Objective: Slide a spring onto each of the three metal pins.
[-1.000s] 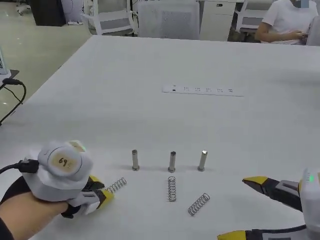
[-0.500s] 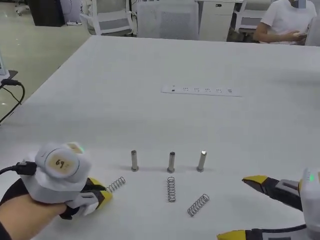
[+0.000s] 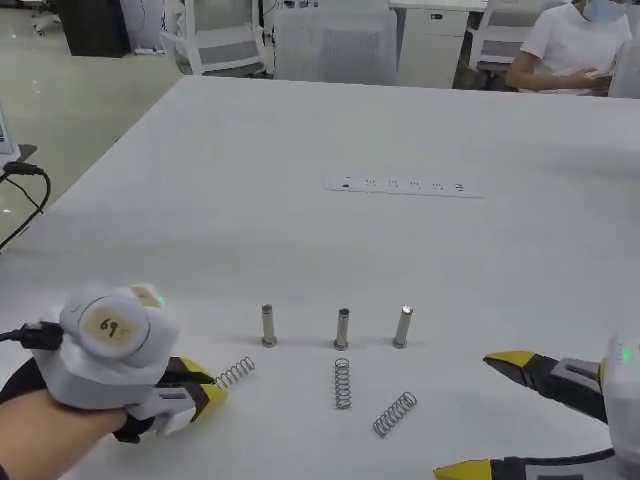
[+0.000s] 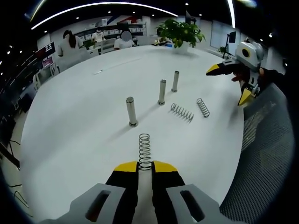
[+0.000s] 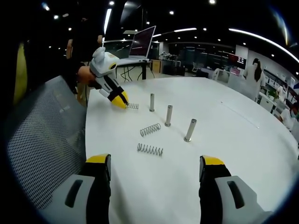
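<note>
Watching the last second, hardly anything has shifted: the left gripper [image 3: 205,388] stays low on the table [image 3: 300,200], its jaws clenched on the near end of the left spring [image 3: 236,371], which still lies flat just short of the left pin [image 3: 268,326]. The right gripper [image 3: 475,415] hangs off to the right with jaws spread wide and empty, and the middle spring [image 3: 342,383] and right spring [image 3: 395,413] lie untouched before the middle pin [image 3: 343,328] and right pin [image 3: 402,326]. So the grasp looks made but no lift begun, and with all three pins bare I'd judge the task barely started.
</note>
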A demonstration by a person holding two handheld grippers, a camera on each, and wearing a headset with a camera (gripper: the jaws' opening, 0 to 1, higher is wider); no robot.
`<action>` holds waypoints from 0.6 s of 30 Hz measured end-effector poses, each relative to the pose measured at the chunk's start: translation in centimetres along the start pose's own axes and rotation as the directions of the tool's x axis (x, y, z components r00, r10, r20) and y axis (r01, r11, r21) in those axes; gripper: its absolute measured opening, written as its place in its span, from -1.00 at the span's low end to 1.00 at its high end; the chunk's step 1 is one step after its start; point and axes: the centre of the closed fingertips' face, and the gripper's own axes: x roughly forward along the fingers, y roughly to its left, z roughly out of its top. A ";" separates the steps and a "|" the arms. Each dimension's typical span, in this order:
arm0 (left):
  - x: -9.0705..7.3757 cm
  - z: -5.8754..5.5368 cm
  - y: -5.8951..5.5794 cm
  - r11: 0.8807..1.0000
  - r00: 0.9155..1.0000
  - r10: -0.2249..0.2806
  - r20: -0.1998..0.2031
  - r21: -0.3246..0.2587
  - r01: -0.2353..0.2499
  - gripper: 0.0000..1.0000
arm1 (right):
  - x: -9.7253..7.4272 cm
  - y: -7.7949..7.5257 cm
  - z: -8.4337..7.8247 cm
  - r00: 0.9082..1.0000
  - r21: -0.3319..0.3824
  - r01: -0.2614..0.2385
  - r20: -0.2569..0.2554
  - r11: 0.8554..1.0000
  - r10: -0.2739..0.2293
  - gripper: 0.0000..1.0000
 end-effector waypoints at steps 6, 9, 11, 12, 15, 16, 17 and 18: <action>-0.7 0.9 -1.0 0.999 0.999 -0.037 0.024 0.028 0.036 -0.95 | -0.1 0.1 0.4 1.000 -0.005 -0.004 0.008 1.000 0.004 0.51; -1.1 1.4 -1.7 0.997 0.998 -0.061 0.033 0.051 0.059 -0.95 | -0.2 0.2 0.7 1.000 -0.009 -0.007 0.013 1.000 0.007 0.48; -1.3 1.6 -2.0 0.996 0.997 -0.069 0.036 0.060 0.067 -0.95 | -0.3 0.3 0.9 1.000 -0.009 -0.013 0.017 1.000 0.013 0.43; -1.3 1.7 -2.2 0.995 0.997 -0.074 0.038 0.067 0.071 -0.95 | -0.2 0.4 1.0 1.000 -0.010 -0.014 0.018 1.000 0.014 0.41; -1.6 2.1 -2.6 0.993 0.995 -0.086 0.045 0.084 0.082 -0.95 | -0.3 0.5 1.3 1.000 -0.016 -0.018 0.021 1.000 0.019 0.38; -1.8 2.3 -2.9 0.992 0.994 -0.097 0.054 0.090 0.092 -0.95 | -0.3 0.5 1.3 1.000 -0.017 -0.020 0.022 1.000 0.020 0.36; -1.8 2.4 -3.0 0.991 0.994 -0.099 0.054 0.091 0.094 -0.95 | -0.3 0.6 1.4 1.000 -0.018 -0.022 0.022 1.000 0.022 0.35; -1.9 2.5 -3.1 0.991 0.993 -0.103 0.057 0.094 0.097 -0.95 | -0.3 0.7 1.5 0.999 -0.019 -0.024 0.022 1.000 0.024 0.34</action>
